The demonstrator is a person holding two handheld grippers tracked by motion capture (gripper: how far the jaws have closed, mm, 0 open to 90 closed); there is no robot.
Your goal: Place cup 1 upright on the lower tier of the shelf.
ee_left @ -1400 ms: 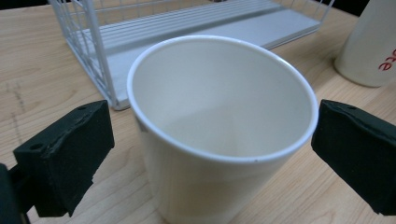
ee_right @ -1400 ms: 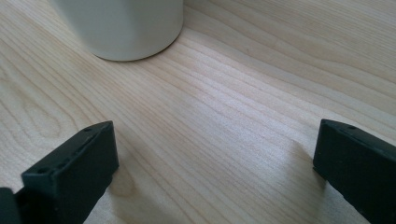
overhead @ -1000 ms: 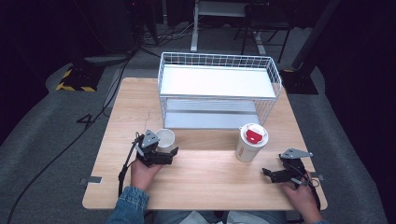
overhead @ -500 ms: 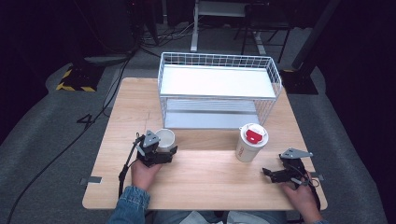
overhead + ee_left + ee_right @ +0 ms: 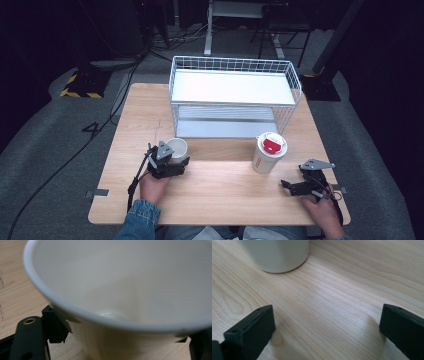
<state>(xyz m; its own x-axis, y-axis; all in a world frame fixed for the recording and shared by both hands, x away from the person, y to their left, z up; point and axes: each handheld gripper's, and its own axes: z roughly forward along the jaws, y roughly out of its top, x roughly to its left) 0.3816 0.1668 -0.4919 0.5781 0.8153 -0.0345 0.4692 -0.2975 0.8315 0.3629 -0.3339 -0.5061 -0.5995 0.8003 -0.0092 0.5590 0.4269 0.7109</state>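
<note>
A white open-topped cup [image 5: 176,147] stands on the wooden table [image 5: 225,200], left of centre. My left gripper [image 5: 174,158] reaches it from the near side. Its jaws have just been closing, and both pads now press on the cup's wall [image 5: 125,290] just under the rim. The inside of the cup looks empty. A taller paper cup with a red-and-white lid [image 5: 267,152] stands to the right. My right gripper [image 5: 290,187] rests low on the table near the right front, jaws wide open with bare wood between them [image 5: 327,332]. The tall cup's base [image 5: 277,255] lies ahead of it.
A white wire basket shelf with two levels [image 5: 235,87] stands at the back of the table, behind both cups. Bare wood stretches between the two hands along the front. Cables and stand legs lie on the dark floor beyond.
The left gripper's jaws look drawn in closer around the white cup. Both hands and both cups keep their places.
</note>
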